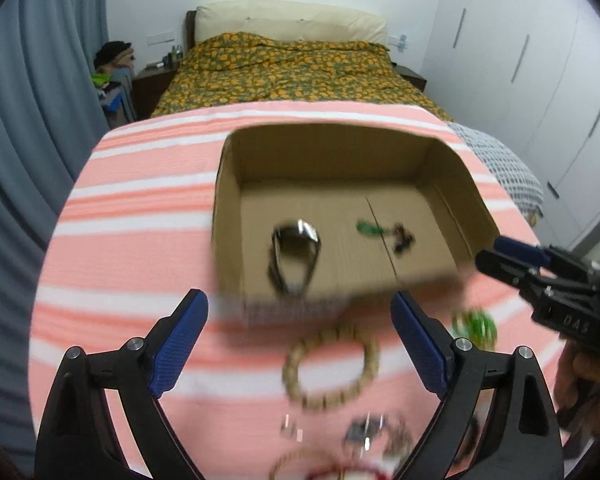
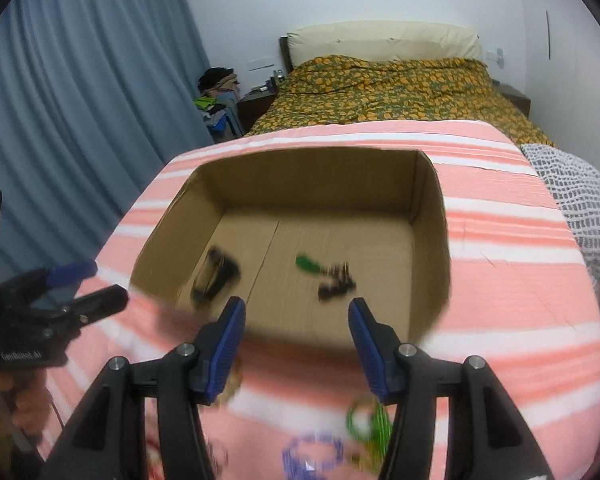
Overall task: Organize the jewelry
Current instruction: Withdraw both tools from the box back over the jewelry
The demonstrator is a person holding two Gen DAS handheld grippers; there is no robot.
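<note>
At the bottom of the left wrist view the left gripper stands wide open and empty over a beaded bracelet on the striped cloth. The right gripper is about half open, also empty. Beyond, at frame centre, the cardboard box holds a watch and a green piece.

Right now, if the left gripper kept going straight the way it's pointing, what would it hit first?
Probably the tan beaded bracelet on the striped cloth, which lies between the open left gripper fingers, short of the cardboard box. Blur leaves depth unclear.
</note>
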